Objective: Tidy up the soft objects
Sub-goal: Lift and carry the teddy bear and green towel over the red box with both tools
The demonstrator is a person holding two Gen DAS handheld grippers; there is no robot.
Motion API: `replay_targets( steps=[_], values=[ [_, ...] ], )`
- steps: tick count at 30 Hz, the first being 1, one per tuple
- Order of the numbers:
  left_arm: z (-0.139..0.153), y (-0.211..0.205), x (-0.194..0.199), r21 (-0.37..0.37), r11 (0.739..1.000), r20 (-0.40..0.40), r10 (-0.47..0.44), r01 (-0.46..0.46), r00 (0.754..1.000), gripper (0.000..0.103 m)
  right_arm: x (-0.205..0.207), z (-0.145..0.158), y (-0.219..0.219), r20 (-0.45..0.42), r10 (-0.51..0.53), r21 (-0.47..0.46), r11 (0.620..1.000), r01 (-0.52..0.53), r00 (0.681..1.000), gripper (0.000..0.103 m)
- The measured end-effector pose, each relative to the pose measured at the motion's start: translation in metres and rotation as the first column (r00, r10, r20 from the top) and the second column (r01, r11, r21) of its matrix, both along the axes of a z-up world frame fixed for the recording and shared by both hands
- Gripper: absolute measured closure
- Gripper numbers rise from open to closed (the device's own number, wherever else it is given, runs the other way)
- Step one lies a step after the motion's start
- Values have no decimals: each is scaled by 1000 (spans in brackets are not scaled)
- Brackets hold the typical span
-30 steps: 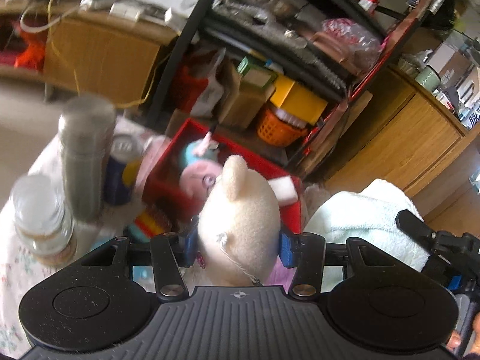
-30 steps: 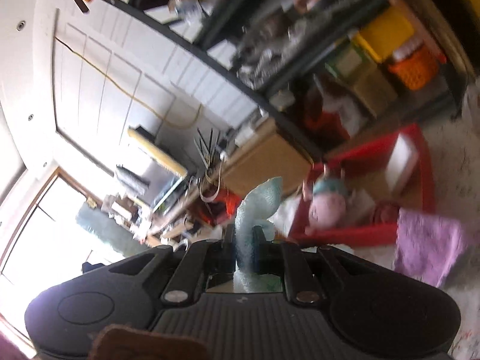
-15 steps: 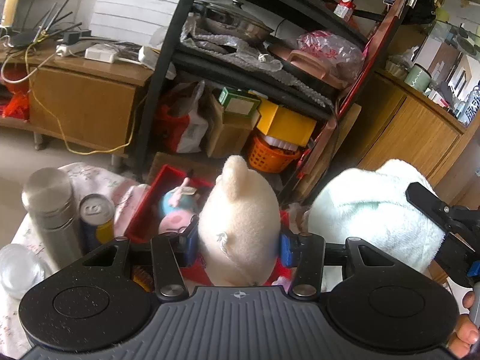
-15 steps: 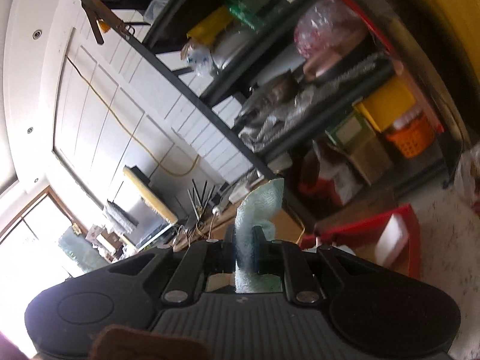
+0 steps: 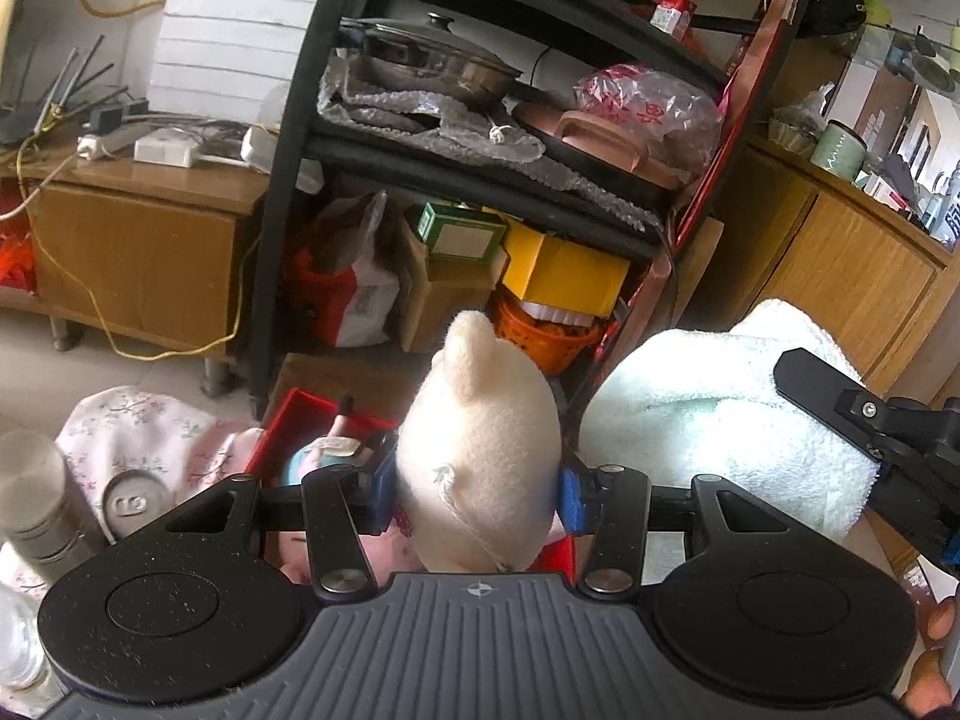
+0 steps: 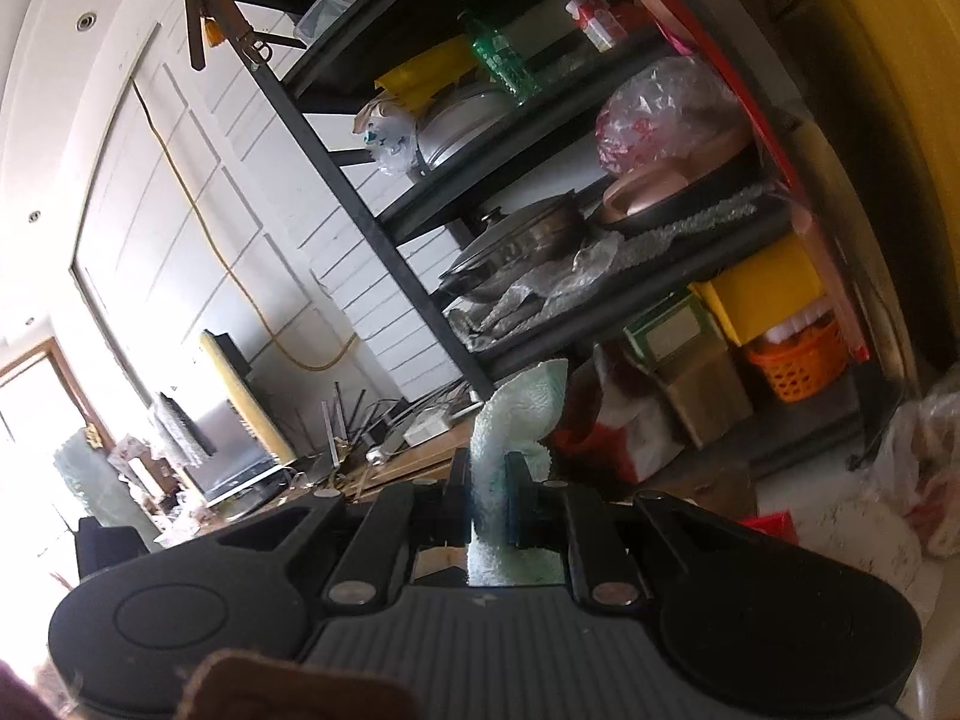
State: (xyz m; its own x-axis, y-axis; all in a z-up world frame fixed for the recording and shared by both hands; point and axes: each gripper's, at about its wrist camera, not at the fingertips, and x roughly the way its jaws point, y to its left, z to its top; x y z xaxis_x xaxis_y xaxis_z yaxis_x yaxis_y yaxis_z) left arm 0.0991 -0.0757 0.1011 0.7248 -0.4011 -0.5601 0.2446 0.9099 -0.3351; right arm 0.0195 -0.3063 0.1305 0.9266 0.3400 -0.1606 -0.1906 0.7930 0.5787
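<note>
Cluttered shelves behind; left gripper (image 5: 477, 489) clamps the cream plush (image 5: 480, 456), right gripper (image 6: 489, 501) pinches the towel (image 6: 516, 420), both likely bound for the red bin (image 5: 288, 420).

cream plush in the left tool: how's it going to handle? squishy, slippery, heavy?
Probably soft: the cream plush toy bulges above the left tool, whose blue pads press its sides, so it likely compresses. Its fuzzy surface suggests it is unlikely to slip. It looks light for its size, standing upright from a side pinch without sagging, though its lower body is hidden.
</note>
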Motion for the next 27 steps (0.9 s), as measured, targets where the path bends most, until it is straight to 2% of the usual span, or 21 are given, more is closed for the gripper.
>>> replay_targets(
  steps=[16, 22, 27],
  values=[
    [-13, -32, 44, 79, 997, 14, 13, -14, 1000, 53, 33, -7, 0, -23, -41, -91, 995, 39, 999, 103],
    [-29, -42, 67, 137, 990, 10, 21, -22, 1000, 53, 58, -23, 2, -76, -44, -130, 991, 34, 996, 103],
    [-49, -48, 84, 175, 985, -35, 20, -14, 999, 52, 77, -40, 3, -147, -63, -181, 983, 36, 987, 103]
  ],
)
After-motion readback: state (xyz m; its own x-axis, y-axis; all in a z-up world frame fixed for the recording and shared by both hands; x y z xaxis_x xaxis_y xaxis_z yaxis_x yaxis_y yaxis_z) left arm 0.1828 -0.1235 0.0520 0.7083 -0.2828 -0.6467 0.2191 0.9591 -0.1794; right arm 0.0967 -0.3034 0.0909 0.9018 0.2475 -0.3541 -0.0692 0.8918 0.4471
